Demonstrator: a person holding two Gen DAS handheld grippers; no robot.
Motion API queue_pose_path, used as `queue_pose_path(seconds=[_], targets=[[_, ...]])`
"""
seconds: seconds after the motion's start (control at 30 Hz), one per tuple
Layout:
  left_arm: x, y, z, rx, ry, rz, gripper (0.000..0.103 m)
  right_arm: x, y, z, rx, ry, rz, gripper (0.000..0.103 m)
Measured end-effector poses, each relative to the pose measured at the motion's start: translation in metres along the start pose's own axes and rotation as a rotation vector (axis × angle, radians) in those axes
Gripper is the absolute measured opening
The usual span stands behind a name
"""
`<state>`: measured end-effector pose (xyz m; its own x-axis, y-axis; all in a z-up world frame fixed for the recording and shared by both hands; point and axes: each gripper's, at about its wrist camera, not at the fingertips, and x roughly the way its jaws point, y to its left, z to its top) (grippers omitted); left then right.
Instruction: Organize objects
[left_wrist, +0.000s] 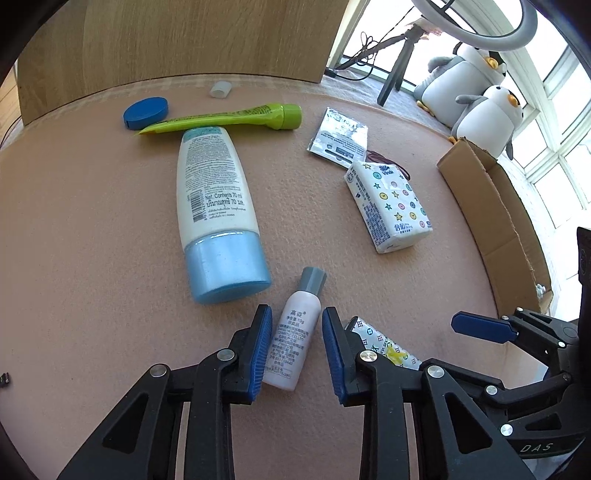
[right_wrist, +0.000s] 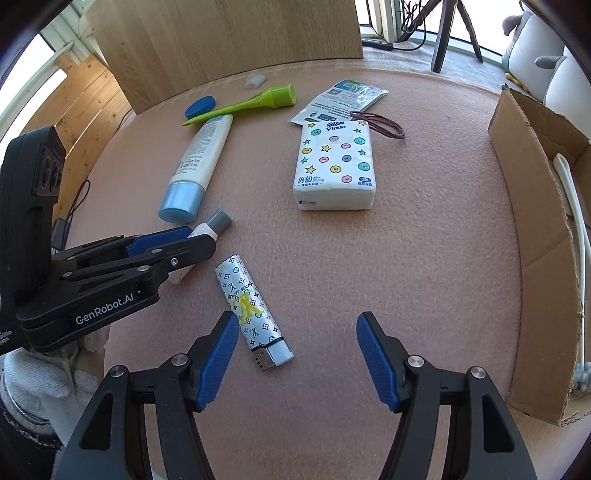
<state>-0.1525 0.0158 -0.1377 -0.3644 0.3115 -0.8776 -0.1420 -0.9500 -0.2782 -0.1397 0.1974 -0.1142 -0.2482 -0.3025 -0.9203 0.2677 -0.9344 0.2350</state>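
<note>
A pink felt-covered table (right_wrist: 424, 258) stands by sunny windows. The left gripper (left_wrist: 295, 343) reaches low over it, jaws narrowly parted around a small lying bottle (left_wrist: 295, 339), apparently not yet gripping. The right gripper (right_wrist: 295, 354) hovers, jaws wide, with the lighter (right_wrist: 251, 310) beside its left finger.

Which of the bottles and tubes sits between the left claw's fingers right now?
The small pale pink bottle with the grey cap, lying between the open left claw. The big white bottle with the blue cap and the green tube lie farther away.
</note>
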Motion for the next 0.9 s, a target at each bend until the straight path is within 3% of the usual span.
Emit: queue_pose_path(seconds=[0.37,0.6,0.9], targets=[[-0.007,0.012,-0.012,-0.046,-0.002,0.006,0.023,0.018,0.019,0.008,-0.079,0.041,-0.012,0.063],[-0.012,0.011,-0.021,-0.052,-0.006,0.012,0.023,0.026,0.033,0.011,-0.156,0.037,-0.08,0.062],[-0.013,0.006,-0.028,-0.053,-0.009,0.023,0.022,0.024,0.032,0.009,-0.217,0.011,-0.157,0.037]])
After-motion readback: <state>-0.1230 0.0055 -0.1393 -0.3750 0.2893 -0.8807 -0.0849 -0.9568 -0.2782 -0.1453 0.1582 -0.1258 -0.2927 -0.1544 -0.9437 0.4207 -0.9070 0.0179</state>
